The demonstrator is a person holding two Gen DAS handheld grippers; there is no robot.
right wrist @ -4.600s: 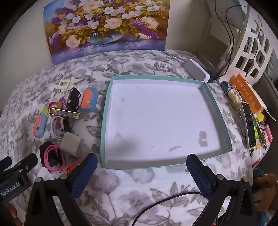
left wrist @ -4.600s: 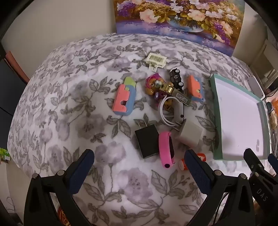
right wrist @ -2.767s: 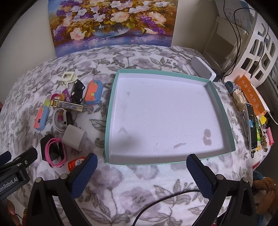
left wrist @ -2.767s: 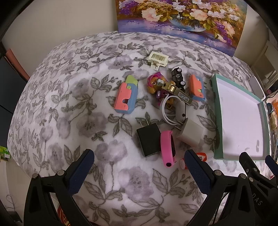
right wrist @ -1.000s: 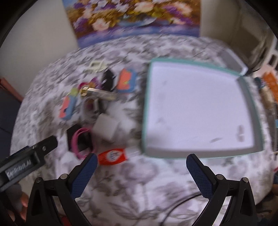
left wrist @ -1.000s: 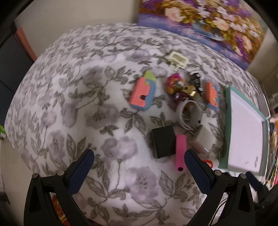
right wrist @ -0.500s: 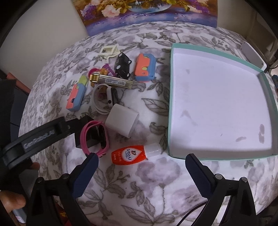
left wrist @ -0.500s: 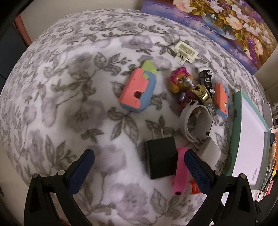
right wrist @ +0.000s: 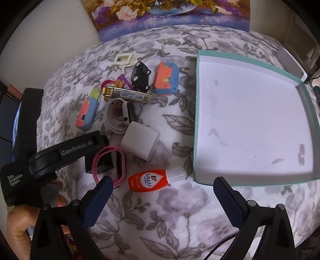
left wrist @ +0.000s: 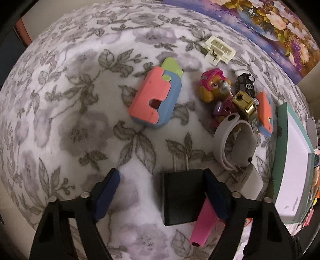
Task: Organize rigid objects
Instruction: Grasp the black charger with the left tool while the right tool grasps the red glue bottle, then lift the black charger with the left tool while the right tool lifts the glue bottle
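A pile of small objects lies on the flowered cloth left of a teal tray [right wrist: 258, 118] with a white floor. My left gripper [left wrist: 162, 192] is open and low over the cloth, with the black charger [left wrist: 181, 196] between its fingers, against the right one. A pink band [left wrist: 204, 228] lies beside that finger. A white charger [left wrist: 249, 183], a white strap [left wrist: 224, 140], a coral and blue block [left wrist: 156, 100] and a toy pup [left wrist: 212, 88] lie beyond. My right gripper [right wrist: 160, 198] is open and empty above a red bottle [right wrist: 150, 181].
A black toy car [right wrist: 141, 77], a gold bar [right wrist: 126, 94], a second coral block [right wrist: 167, 79] and a cream clip [right wrist: 125, 60] lie at the back of the pile. A flower painting [right wrist: 170, 14] leans on the wall. The tray stands to the right of the pile.
My left gripper has dropped down and forward, and the black charger now sits between its fingers. My right gripper has shifted left, from over the tray toward the pile.
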